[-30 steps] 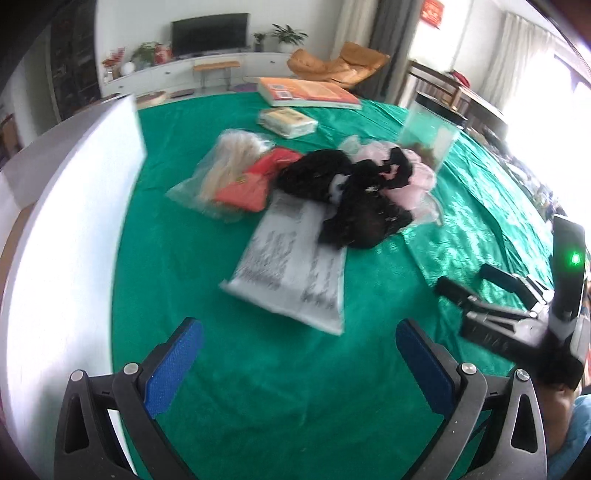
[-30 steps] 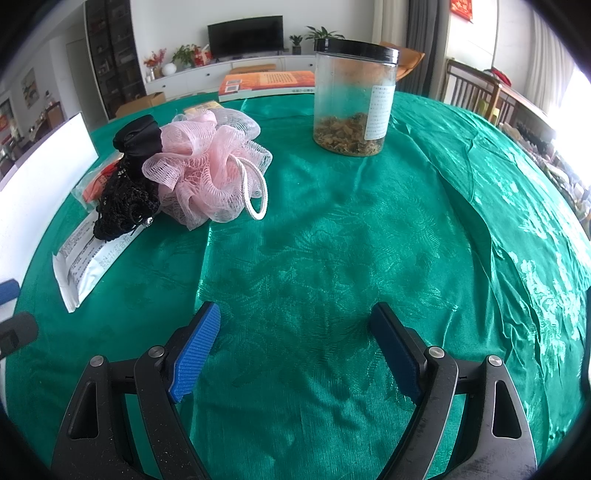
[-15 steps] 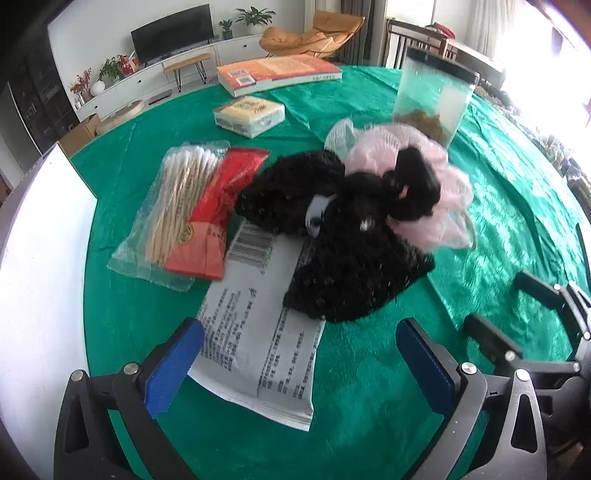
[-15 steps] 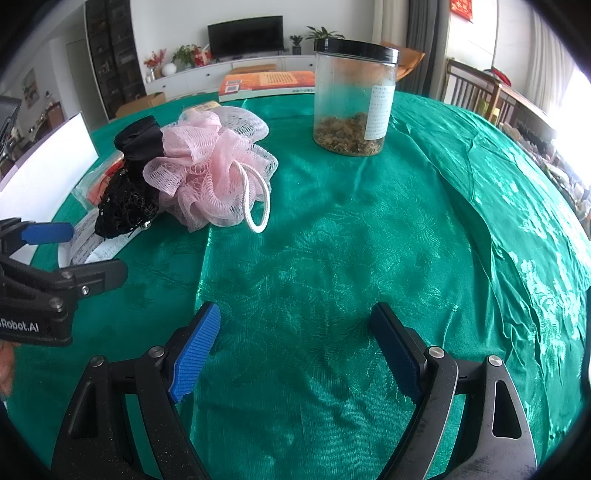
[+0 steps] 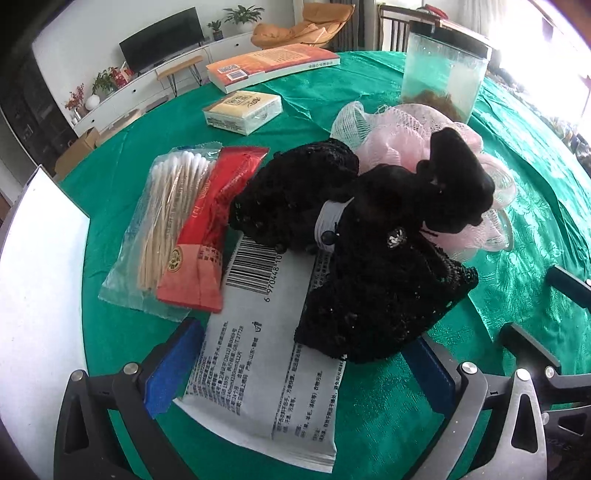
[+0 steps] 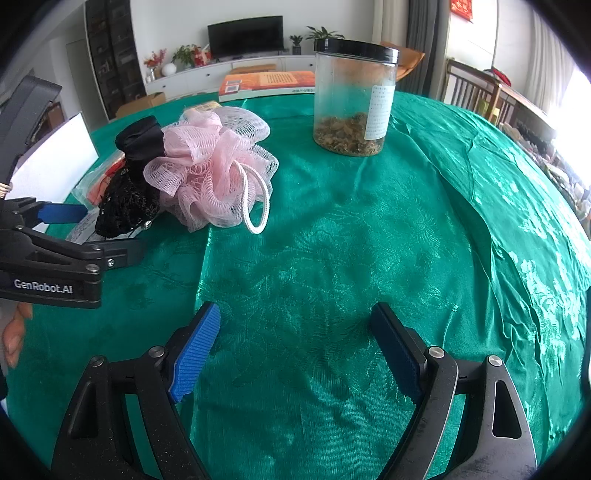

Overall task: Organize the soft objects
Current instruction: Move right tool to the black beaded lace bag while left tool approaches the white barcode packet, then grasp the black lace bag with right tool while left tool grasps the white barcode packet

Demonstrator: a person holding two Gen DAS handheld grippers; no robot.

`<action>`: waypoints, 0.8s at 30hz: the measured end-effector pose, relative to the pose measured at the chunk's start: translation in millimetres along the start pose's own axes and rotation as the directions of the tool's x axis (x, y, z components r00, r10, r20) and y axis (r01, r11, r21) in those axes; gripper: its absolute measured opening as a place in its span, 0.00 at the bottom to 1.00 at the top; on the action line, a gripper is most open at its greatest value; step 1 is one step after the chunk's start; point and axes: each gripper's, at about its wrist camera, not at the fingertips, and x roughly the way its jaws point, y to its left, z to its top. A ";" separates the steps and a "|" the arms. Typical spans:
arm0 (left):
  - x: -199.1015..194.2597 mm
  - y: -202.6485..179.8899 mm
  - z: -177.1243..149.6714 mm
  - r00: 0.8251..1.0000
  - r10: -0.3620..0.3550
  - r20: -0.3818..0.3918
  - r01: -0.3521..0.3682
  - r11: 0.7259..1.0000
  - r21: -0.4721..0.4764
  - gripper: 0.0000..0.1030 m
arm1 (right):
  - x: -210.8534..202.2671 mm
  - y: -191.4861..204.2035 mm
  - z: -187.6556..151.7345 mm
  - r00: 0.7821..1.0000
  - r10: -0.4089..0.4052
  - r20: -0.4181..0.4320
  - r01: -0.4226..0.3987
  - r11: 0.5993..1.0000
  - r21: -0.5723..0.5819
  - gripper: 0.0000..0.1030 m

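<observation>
Left gripper [image 5: 295, 365] moved closer; white packet [image 5: 266, 373] half-hidden under black lace [image 5: 376, 295].

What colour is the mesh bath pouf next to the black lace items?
Pale pink, with a white cord loop; the bath pouf shows best in the right wrist view.

place: home living room | signs: television [image 6: 245, 36]; lounge chair [image 5: 303, 26]; houseplant [image 5: 242, 14]

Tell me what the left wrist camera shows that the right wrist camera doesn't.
Only the left wrist view shows the cotton swab pack, tissue pack and the white packet's barcode. Only the right shows the sponge's cord loop and right tongs open over bare cloth. Both show the pink bath sponge, black lace item, jar and book.
</observation>
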 end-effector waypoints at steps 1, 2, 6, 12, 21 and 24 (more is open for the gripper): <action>-2.1 1.3 -2.5 1.000 0.002 0.011 -0.002 1.000 -0.005 0.93 | 0.0 0.0 0.0 1.000 0.000 0.000 0.000 1.000 0.000 0.84; -5.3 2.8 -4.8 0.999 0.016 0.030 -0.015 1.000 -0.012 0.74 | 0.0 0.0 0.0 1.000 0.000 0.000 0.000 1.000 0.000 0.84; -25.1 14.4 -24.8 0.998 0.009 0.054 -0.003 0.994 -0.110 0.64 | 0.1 0.0 0.0 1.000 0.000 0.000 0.000 1.000 0.000 0.84; -71.6 0.9 -95.9 1.000 0.017 -0.009 -0.018 0.981 -0.192 0.67 | 0.0 0.0 0.0 1.000 0.000 0.000 0.000 1.000 0.000 0.84; -54.5 -2.1 -110.8 1.000 -0.011 0.027 0.014 0.990 -0.140 1.00 | 0.2 0.5 0.1 1.000 0.000 0.000 0.000 1.000 -0.001 0.84; -49.5 3.6 -107.2 0.998 -0.008 0.069 0.018 0.989 -0.145 1.00 | 0.3 0.5 0.1 1.000 0.000 0.000 0.000 1.000 -0.001 0.84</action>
